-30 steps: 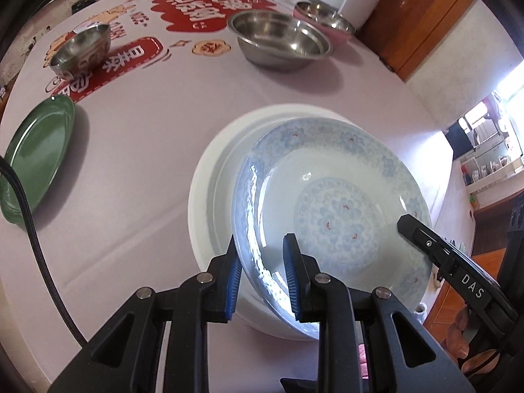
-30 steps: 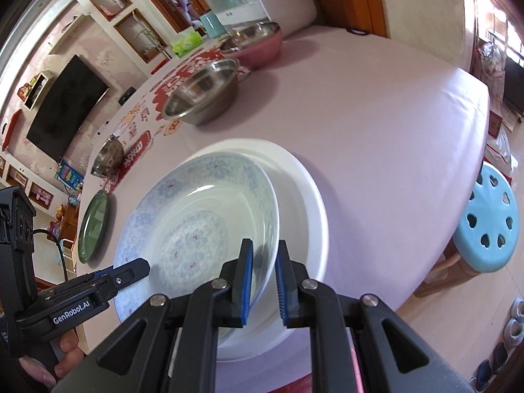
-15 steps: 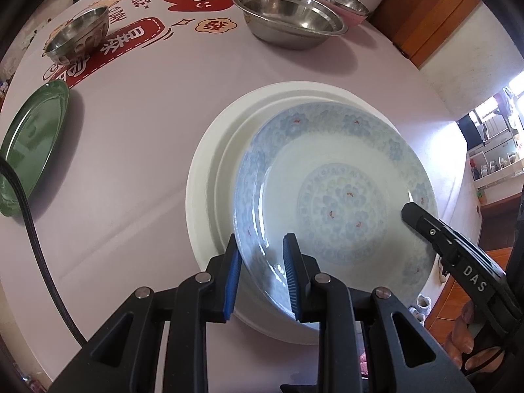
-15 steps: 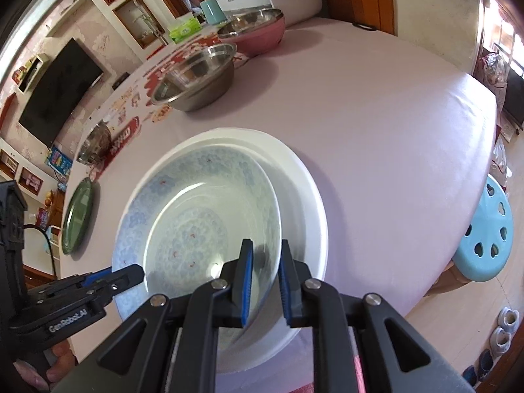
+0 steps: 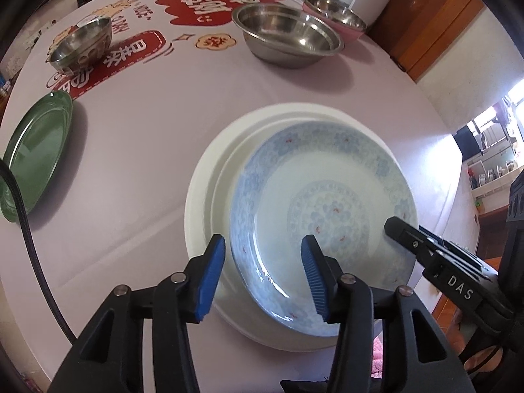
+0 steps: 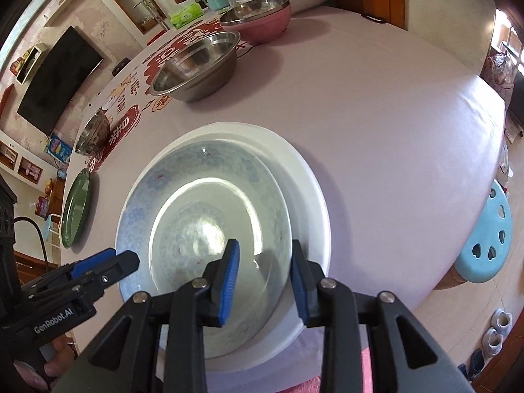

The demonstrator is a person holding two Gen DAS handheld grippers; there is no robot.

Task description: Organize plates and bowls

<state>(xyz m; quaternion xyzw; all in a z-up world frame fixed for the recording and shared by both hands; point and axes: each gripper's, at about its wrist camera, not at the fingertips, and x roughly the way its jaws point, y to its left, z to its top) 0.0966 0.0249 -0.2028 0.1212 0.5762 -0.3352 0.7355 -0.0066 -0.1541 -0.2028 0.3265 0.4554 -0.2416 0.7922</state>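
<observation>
A blue-patterned plate (image 5: 327, 203) lies inside a larger white plate (image 5: 209, 190) near the table's front edge; both also show in the right wrist view, the blue plate (image 6: 183, 196) on the white plate (image 6: 311, 196). My left gripper (image 5: 263, 276) is open, its jaws straddling the blue plate's near-left rim. My right gripper (image 6: 263, 281) is open, its jaws either side of the blue plate's right rim. Neither grips it.
A green plate (image 5: 36, 154) lies at the left edge. A small steel bowl (image 5: 82, 46), a large steel bowl (image 5: 288, 39) and a pink bowl (image 5: 334, 16) stand at the back. A blue stool (image 6: 484, 239) stands beside the table.
Both grippers have opened and let go of the blue plate, which now rests flat in the white plate.
</observation>
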